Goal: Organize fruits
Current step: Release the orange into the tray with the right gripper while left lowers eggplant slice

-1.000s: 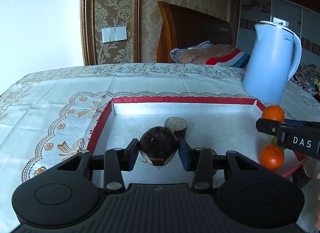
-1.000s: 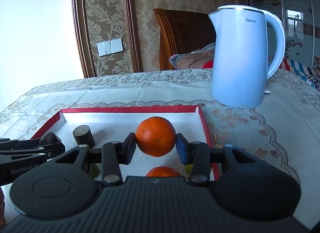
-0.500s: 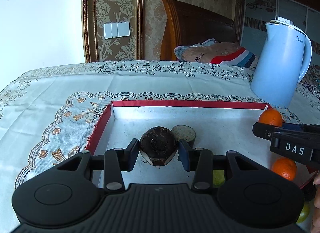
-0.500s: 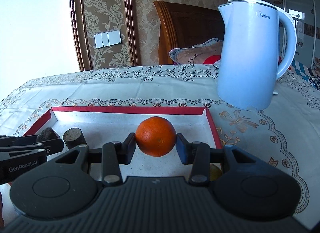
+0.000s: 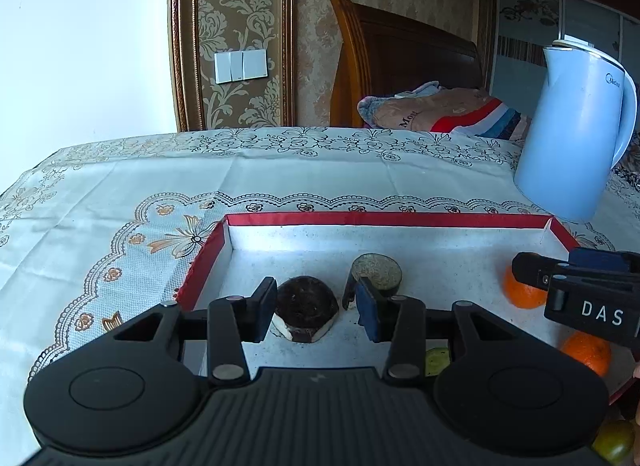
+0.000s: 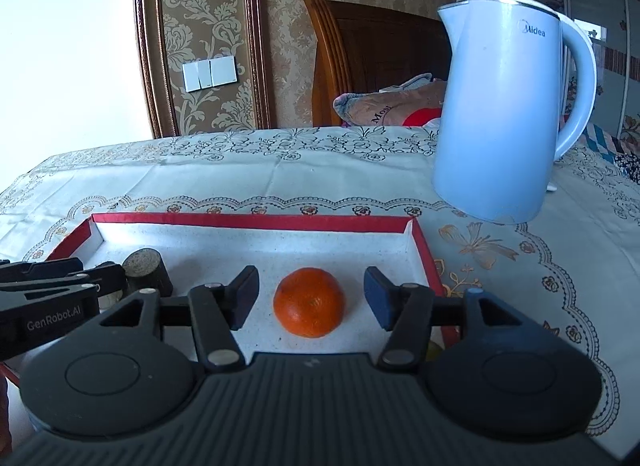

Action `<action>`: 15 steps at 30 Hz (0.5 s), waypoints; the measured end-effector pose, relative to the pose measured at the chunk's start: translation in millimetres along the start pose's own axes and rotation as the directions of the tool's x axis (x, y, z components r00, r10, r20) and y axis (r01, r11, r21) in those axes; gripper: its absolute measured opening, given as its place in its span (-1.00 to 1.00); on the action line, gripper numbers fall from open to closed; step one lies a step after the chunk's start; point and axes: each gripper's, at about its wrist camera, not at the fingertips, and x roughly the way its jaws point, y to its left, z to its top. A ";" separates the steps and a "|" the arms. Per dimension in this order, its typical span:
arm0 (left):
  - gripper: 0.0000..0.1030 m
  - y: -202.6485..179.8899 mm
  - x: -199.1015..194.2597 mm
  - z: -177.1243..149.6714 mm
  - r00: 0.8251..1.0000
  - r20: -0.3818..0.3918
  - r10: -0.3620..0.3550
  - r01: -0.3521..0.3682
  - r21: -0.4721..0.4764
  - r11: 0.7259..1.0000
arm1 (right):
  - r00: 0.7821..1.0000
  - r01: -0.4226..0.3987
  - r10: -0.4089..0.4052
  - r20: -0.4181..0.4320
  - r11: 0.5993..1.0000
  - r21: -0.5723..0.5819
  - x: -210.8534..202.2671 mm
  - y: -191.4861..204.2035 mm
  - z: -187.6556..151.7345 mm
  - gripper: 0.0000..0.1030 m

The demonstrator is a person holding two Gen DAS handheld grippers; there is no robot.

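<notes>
A white tray with a red rim (image 5: 384,219) lies on the tablecloth. On its floor sits a dark brown fruit (image 5: 306,312) with a white cut base, between the fingers of my left gripper (image 5: 316,298). A strip of tray shows between the fruit and the right pad. Just behind stands a short dark stub (image 5: 376,272) with a pale cut top. My right gripper (image 6: 310,286) is opening its jaws. An orange (image 6: 309,302) rests on the tray floor between them, clear of both pads. A second orange (image 5: 586,352) lies nearer, partly hidden.
A pale blue kettle (image 6: 500,117) stands on the cloth just past the tray's far right corner. A green fruit (image 5: 436,362) shows under the left gripper's body, and another (image 5: 614,442) at the lower right. A wooden chair with bedding (image 5: 440,109) is behind the table.
The right jaws have parted, and the orange they held now sits on the tray floor. The dark fruit has dropped out from between the left pads onto the tray floor.
</notes>
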 end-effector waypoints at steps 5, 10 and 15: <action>-0.17 1.2 0.4 1.0 1.000 -0.004 -0.009 0.009 -0.004 1.000 | 1.000 -0.004 0.004 -0.003 1.000 0.009 0.1 -2.1 -0.7 0.24; -0.10 8.1 -7.1 -0.8 1.000 0.008 -0.029 0.030 -0.036 0.999 | 1.000 0.002 -0.003 0.020 1.000 0.026 -5.7 -5.5 -2.0 0.51; 0.12 14.8 -19.9 -5.8 0.999 0.041 -0.028 0.031 -0.064 0.997 | 0.998 -0.006 0.004 0.055 1.000 0.029 -16.7 -7.7 -5.2 0.67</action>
